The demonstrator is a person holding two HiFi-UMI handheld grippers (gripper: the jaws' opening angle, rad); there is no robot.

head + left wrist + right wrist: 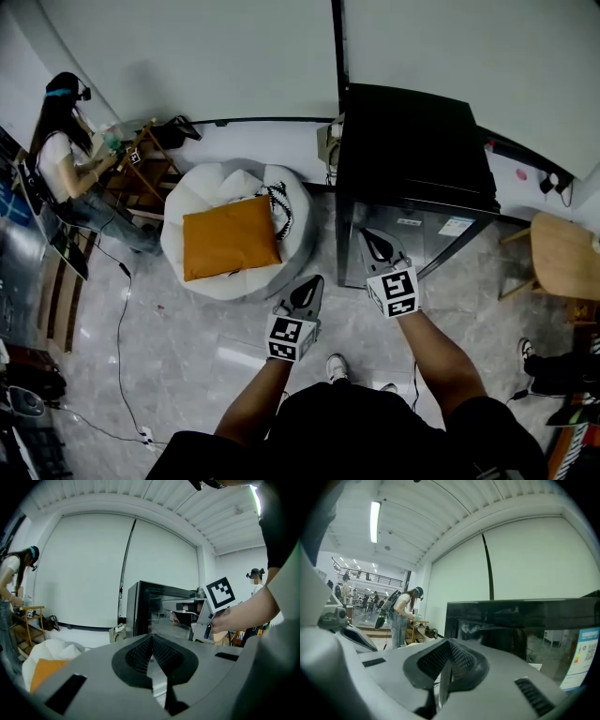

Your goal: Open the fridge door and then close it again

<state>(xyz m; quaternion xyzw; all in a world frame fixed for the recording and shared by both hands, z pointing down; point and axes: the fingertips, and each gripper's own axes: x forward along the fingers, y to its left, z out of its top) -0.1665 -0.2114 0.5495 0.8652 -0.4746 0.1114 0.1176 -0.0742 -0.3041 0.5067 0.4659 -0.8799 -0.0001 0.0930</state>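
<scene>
A small black fridge point(412, 159) with a glossy dark door point(412, 239) stands against the white wall, door closed. My right gripper point(375, 242) is shut with nothing in it, its tips just in front of the door's face. The door point(520, 625) fills the right of the right gripper view, beyond the closed jaws of that gripper point(449, 649). My left gripper point(307, 292) is shut and empty, lower left of the fridge, over the floor. In the left gripper view the fridge point(150, 606) stands ahead of the left gripper point(152, 646), with the right gripper point(211, 611) beside it.
A white beanbag point(234, 230) with an orange cushion point(230, 239) lies left of the fridge. A person point(66, 155) stands at a small wooden shelf point(141, 173) far left. A round wooden stool point(562, 258) is at the right. Cables point(117, 319) trail over the grey floor.
</scene>
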